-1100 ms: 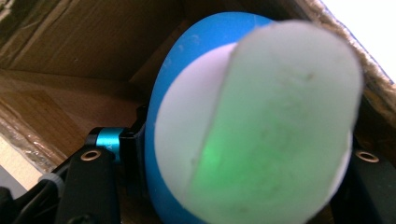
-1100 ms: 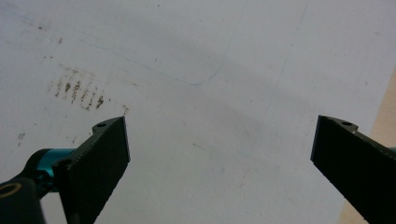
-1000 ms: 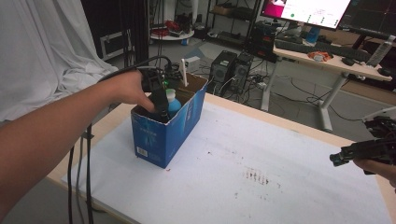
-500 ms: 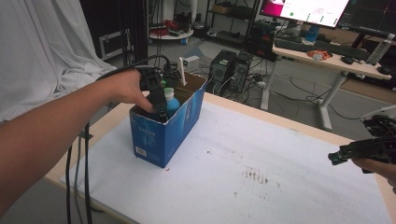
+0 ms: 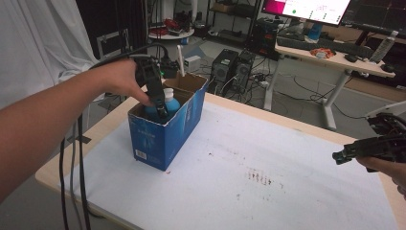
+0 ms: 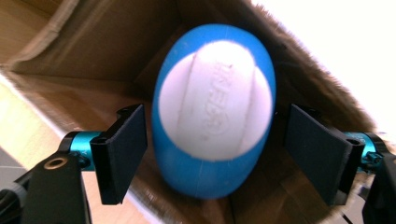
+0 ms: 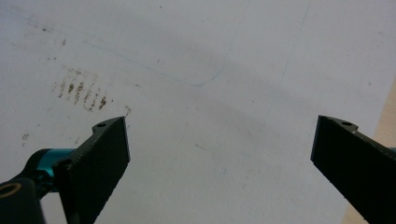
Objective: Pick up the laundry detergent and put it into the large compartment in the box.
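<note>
We see 1 blue bottle (image 6: 212,116) standing in the blue box (image 5: 165,129). Our left gripper (image 6: 212,154) straddles it, jaws apart, not touching. Our right gripper (image 7: 219,168) gapes wide over the white table (image 5: 268,158).

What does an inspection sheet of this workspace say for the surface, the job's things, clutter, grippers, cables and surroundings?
Surface: white sheet covers the table, with brown stains.
Job's things: blue bottle with white cap stands inside the open blue box.
Clutter: nothing seen.
Grippers: left gripper reaches into the box, fingers open on either side of the bottle, apart from it; right gripper open above the bare sheet.
Cables: black cables hang off the table's left edge.
Surroundings: desk with monitor, computer towers on the floor.
</note>
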`<state>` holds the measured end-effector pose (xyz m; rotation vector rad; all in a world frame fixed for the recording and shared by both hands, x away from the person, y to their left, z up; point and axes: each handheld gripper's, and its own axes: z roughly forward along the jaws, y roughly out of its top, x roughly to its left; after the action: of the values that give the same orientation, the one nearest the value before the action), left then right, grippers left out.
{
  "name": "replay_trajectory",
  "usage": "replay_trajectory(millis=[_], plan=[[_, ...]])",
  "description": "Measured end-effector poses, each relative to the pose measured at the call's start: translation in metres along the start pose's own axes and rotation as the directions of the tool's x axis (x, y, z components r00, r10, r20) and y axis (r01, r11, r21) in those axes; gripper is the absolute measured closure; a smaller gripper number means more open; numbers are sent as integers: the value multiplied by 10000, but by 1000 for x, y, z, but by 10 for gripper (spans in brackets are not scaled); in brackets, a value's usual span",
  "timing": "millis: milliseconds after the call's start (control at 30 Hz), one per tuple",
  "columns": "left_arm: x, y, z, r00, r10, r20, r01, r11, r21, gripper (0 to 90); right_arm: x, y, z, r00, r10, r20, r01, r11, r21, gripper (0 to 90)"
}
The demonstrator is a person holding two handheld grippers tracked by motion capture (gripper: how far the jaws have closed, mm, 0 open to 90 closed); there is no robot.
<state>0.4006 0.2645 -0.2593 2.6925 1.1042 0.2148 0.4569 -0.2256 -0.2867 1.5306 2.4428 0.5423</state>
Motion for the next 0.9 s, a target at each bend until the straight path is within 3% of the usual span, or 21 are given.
replay_trajectory(millis=[400, 600, 900], plan=[[-17, 30, -52, 9970, 667, -401, -682, 9970, -376, 220, 1, 1, 1, 10000, 17, -15, -17, 10000, 19, 36], [-38, 48, -79, 9932, 1071, -465, -1104, 9909, -769, 220, 0, 0, -1, 10000, 33, -42, -33, 10000, -14, 36], [-68, 80, -100, 9802, 1864, -666, -1921, 9769, -937, 220, 0, -1, -3, 10000, 82, -54, -82, 9999, -70, 36]])
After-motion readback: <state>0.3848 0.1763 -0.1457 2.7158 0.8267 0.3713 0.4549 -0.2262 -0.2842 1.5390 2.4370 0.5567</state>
